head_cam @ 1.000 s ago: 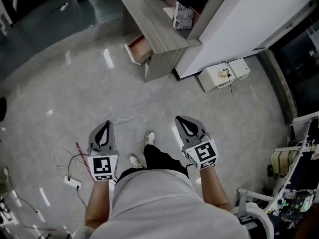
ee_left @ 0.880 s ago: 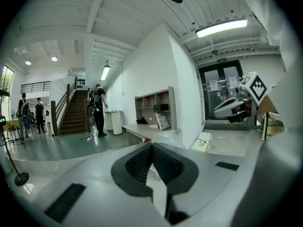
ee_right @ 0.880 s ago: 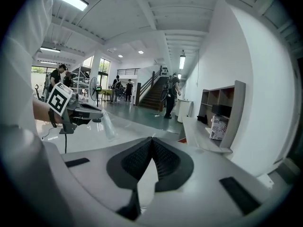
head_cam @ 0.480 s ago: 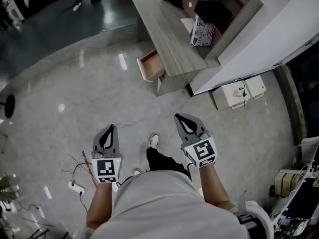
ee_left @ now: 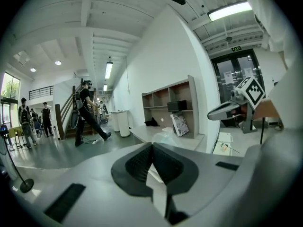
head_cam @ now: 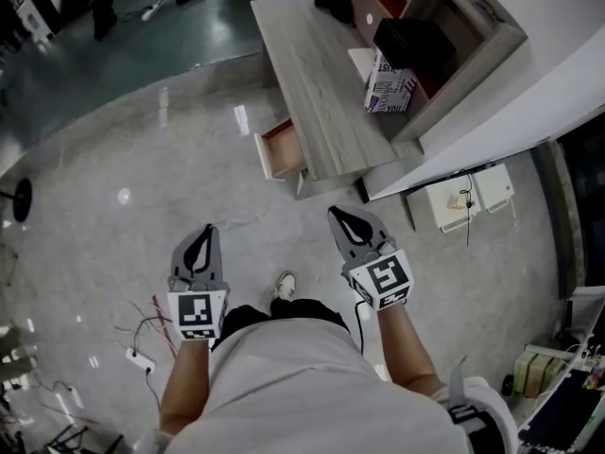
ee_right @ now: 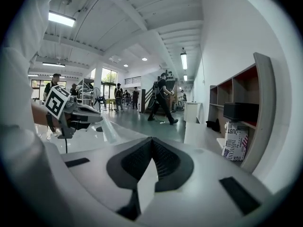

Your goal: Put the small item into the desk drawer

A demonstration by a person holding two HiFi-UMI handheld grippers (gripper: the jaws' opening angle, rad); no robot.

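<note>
As the person walks forward, the long grey wood-grain desk point(head_cam: 317, 83) has drawn nearer than a second ago, so I judge the approach only begun. One desk, and one pale drawer point(head_cam: 281, 149) open at its side. Two grippers short of the desk, the left gripper point(head_cam: 205, 235) and the right gripper point(head_cam: 338, 218), both closed and empty. One printed white box point(head_cam: 389, 88) stands on the desk; which small item is meant I cannot tell.

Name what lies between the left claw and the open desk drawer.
Head view: only bare glossy grey floor separates the left claw from the open wooden drawer.
</note>
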